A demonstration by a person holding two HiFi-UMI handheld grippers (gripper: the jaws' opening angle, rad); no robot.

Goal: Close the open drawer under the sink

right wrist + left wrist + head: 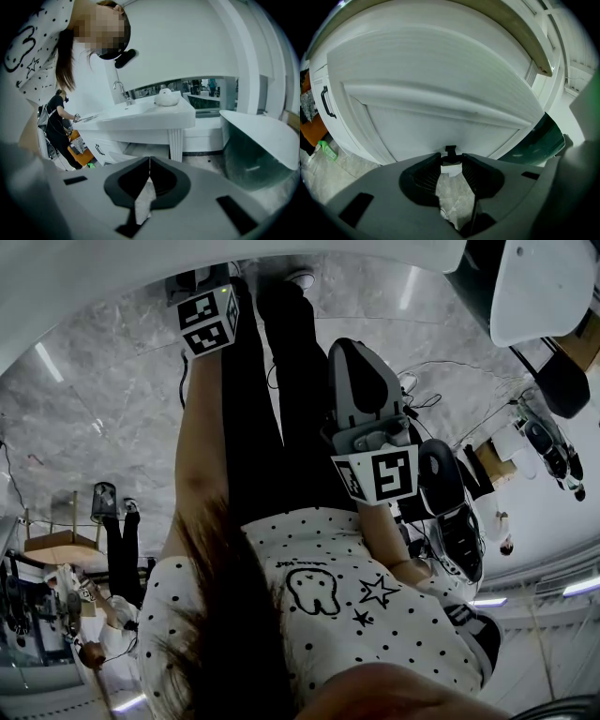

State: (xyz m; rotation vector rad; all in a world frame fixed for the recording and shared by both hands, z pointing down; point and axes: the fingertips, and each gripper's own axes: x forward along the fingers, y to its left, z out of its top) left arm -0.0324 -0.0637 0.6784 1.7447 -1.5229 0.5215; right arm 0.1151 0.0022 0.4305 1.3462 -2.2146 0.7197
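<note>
Dim cool light, fisheye warping, dark corners

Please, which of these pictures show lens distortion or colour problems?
Left gripper view: the flat white cabinet front bulges from wide-angle distortion, with a green cast at right. Right gripper view: the sink is sharp, but edges bend. Head view: dim, and the floor shows light streaks.

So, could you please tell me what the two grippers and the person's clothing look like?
The left gripper and right gripper have grey moulded bodies with black jaw pads. Each carries a white cube with black square markers. The person wears a white dotted top and black trousers.
</note>
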